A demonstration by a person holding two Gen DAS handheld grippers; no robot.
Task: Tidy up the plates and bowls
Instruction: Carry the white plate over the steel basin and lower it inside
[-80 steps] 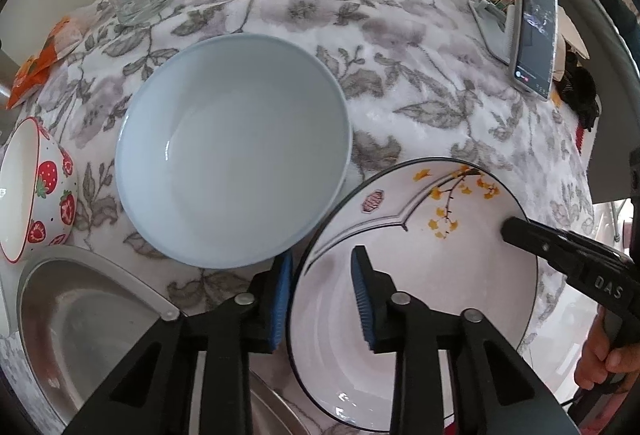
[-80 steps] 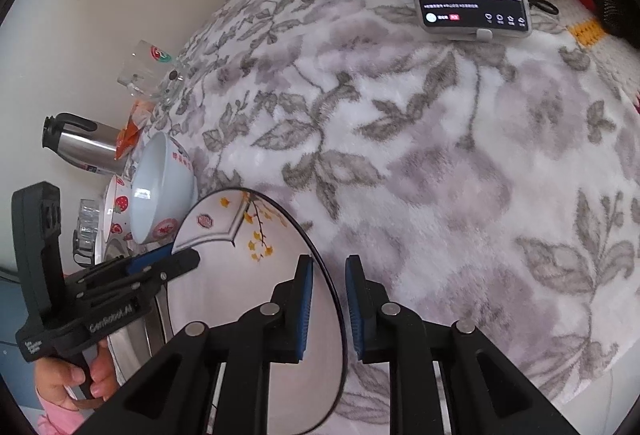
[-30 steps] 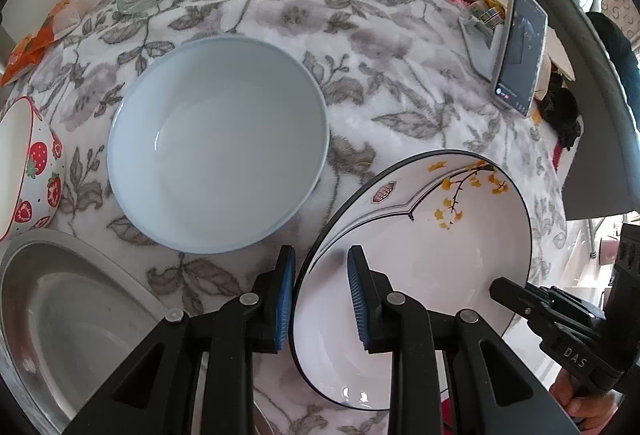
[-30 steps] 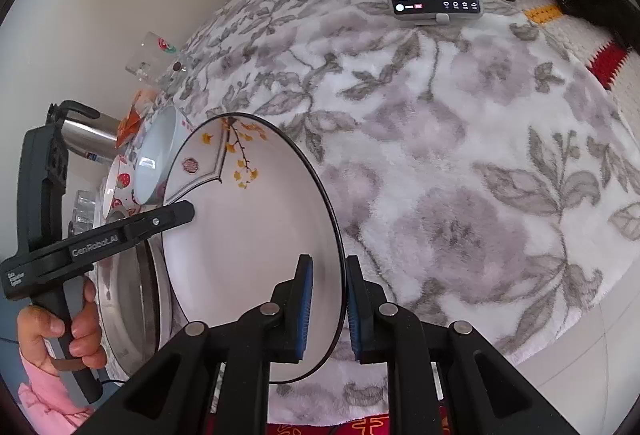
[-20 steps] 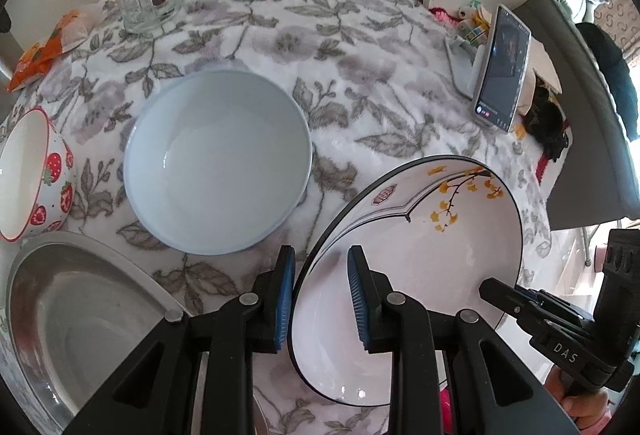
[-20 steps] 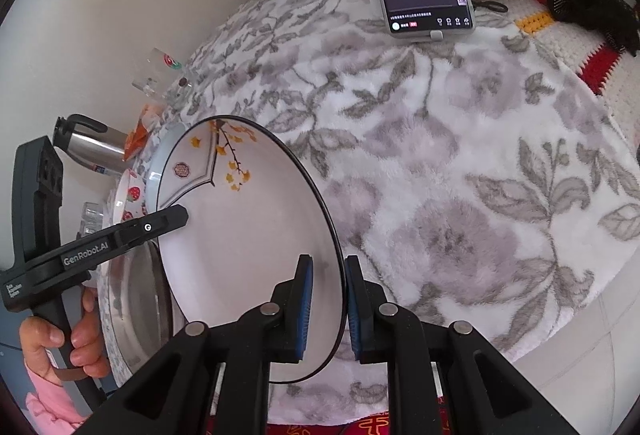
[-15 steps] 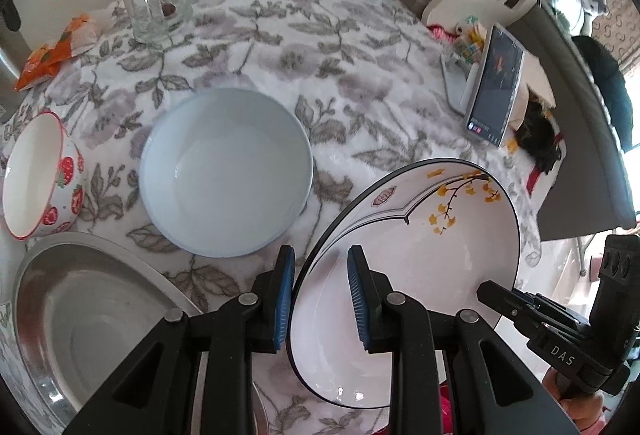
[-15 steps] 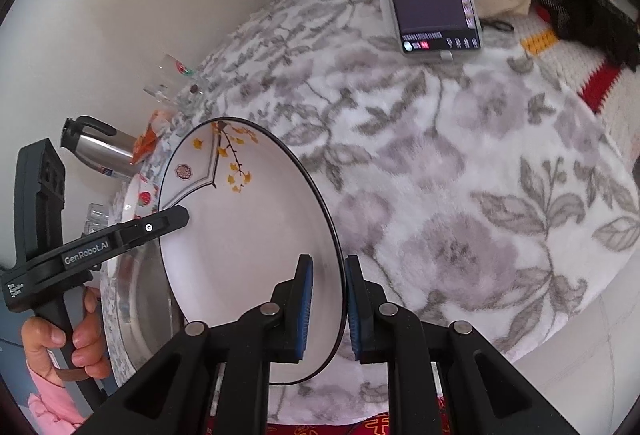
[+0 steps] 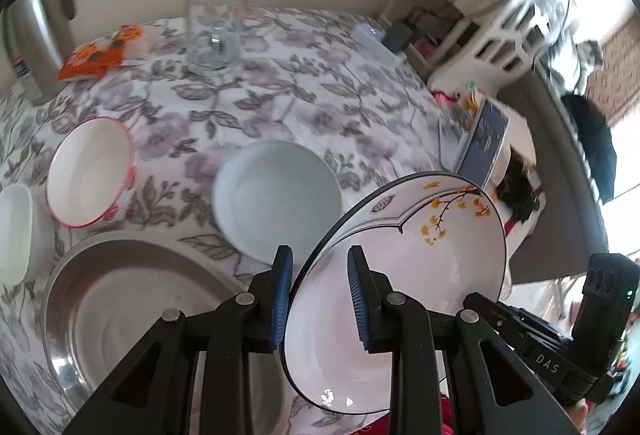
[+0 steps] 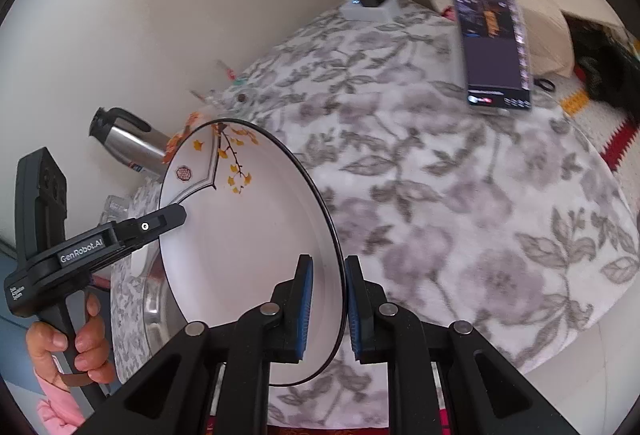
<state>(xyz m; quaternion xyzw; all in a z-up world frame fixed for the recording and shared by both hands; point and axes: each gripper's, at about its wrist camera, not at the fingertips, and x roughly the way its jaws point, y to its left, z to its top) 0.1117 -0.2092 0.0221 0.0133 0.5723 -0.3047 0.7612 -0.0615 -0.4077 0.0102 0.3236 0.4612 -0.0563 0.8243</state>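
Left gripper (image 9: 318, 297) pinches the near rim of the white plate (image 9: 404, 259) w/ the yellow-blossom branch; right gripper (image 10: 326, 305) clamps the opposite edge, blue pads either side of the thin black-lined rim. Plate's up off the table, tilted, hanging above the floral cloth (image 9: 304, 75) at its right side. Glazed ceramic: stiff, slick, prob. moderately heavy, breakable if it slips, so two rim grips opposite each other look sensible. Left of it on the cloth: pale blue bowl (image 9: 276, 195), strawberry bowl (image 9: 90, 171) further left, steel tray (image 9: 132, 307) nearest. Glass mug (image 9: 214, 31) and kettle (image 9: 36, 27) at far side.
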